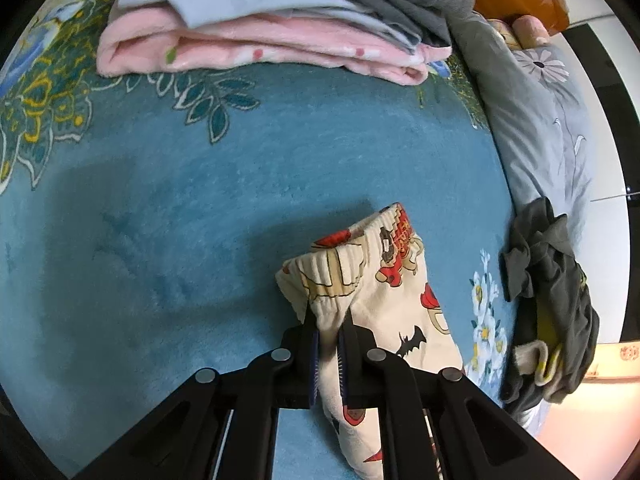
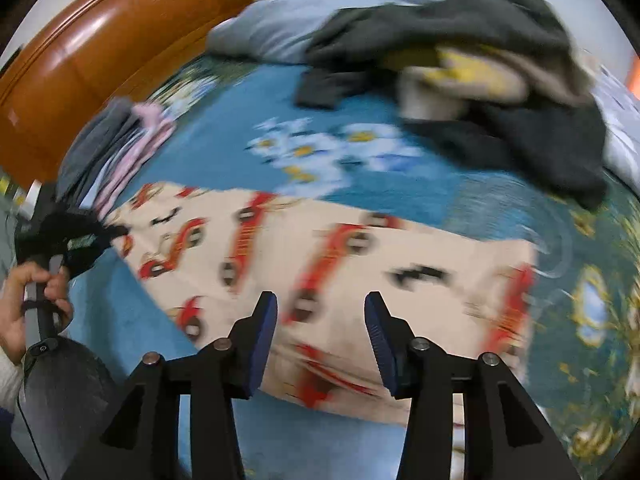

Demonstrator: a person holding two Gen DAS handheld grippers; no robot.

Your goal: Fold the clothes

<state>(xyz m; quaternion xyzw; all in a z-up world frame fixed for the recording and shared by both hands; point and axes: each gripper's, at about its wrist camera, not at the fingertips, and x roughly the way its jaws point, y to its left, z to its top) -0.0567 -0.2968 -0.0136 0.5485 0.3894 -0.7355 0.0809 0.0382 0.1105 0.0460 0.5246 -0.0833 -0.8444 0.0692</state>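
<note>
Cream trousers printed with red cars and black bats (image 2: 320, 264) lie stretched across the blue blanket (image 1: 180, 208). My left gripper (image 1: 329, 312) is shut on the elastic waistband of the cream trousers (image 1: 360, 264), which bunches up past the fingertips. In the right wrist view that left gripper (image 2: 108, 234) pinches the trousers' left end, held by a hand (image 2: 28, 304). My right gripper (image 2: 320, 304) is open, jaws wide apart, hovering just above the middle of the trousers with nothing between the pads. The right wrist view is motion-blurred.
A stack of folded clothes, pink, pale blue and grey (image 1: 272, 28), sits at the far side of the blanket. A crumpled dark grey garment with yellow lining (image 1: 552, 300) (image 2: 480, 80) lies by a grey floral duvet (image 1: 540, 120). A wooden headboard (image 2: 100, 60) borders the bed.
</note>
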